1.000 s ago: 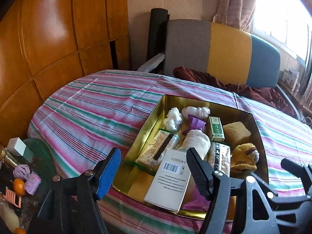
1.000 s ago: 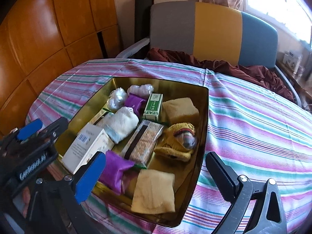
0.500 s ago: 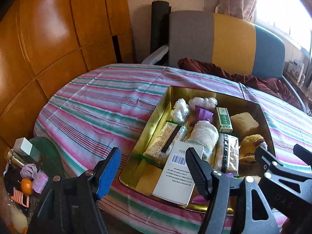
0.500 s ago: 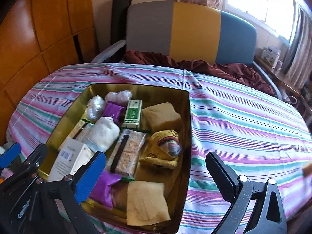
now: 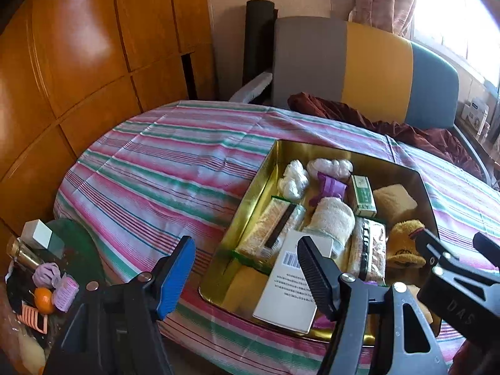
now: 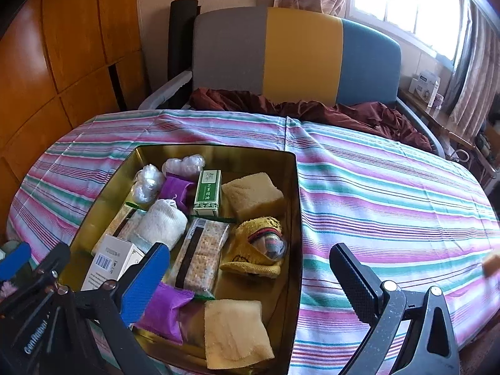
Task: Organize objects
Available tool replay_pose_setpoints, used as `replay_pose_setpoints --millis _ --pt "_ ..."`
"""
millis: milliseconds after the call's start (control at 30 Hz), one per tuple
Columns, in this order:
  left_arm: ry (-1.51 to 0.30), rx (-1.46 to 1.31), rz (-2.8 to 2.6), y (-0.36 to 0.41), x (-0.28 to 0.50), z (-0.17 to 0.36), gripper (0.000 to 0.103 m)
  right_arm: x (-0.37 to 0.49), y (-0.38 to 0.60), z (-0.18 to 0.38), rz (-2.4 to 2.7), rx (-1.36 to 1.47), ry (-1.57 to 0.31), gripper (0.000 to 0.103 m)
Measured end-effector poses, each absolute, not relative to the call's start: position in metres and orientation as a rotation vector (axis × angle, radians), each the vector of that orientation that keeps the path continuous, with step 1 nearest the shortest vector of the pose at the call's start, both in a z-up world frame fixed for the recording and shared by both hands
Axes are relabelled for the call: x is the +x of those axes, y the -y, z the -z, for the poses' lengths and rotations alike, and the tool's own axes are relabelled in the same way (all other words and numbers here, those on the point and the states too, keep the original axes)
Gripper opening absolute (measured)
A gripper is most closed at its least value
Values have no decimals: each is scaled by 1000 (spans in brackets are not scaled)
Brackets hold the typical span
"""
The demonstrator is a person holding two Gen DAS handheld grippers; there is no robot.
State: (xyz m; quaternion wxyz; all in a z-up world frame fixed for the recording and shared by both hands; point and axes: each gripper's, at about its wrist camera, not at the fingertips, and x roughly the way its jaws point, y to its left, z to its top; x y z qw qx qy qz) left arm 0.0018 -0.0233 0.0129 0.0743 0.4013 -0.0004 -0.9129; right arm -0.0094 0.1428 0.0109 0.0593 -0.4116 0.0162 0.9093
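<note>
1. My left tongs (image 5: 247, 278) stand wide apart with nothing between the jaws, hanging over the near edge of the table (image 5: 162, 175).
2. My right tongs (image 6: 250, 284) also stand wide apart and hold nothing; the blue jaw is over the near left part of the gold tin (image 6: 295, 206), the black jaw over bare striped cloth at 4 o'clock of it.
3. The tin sits on the striped cloth and is full of small things.
4. At its far end, around 12 o'clock, lie two white wrapped bundles (image 6: 184, 164) and a purple packet (image 6: 176, 189); a green box (image 6: 207, 192) stands just right of them.
5. A yellow sponge (image 6: 253, 195) is at 2 o'clock, a yellow knitted piece (image 6: 253, 253) below it.
6. A rolled white towel (image 6: 162, 223) and a cracker pack (image 6: 200, 253) fill the middle.
7. A white barcode box (image 6: 107, 261) is at 8 o'clock, partly behind my blue jaw.
8. A second purple packet (image 6: 165, 311) and a pale sponge (image 6: 234, 328) lie at 6 o'clock.
</note>
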Motion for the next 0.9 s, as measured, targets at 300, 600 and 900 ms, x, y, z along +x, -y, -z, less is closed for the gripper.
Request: replay_pose_setpoints --millis 300,600,900 --pt "-7 1233 2741 25 -1 -10 66 -7 -140 -9 -2745 -1246 -42 103" --pt "-8 1274 2735 22 -2 -4 62 -7 -140 -9 -2742 -1244 -38 103" --pt "-5 1268 2734 22 -2 -3 60 -8 -139 -7 -2747 -1245 -37 103"
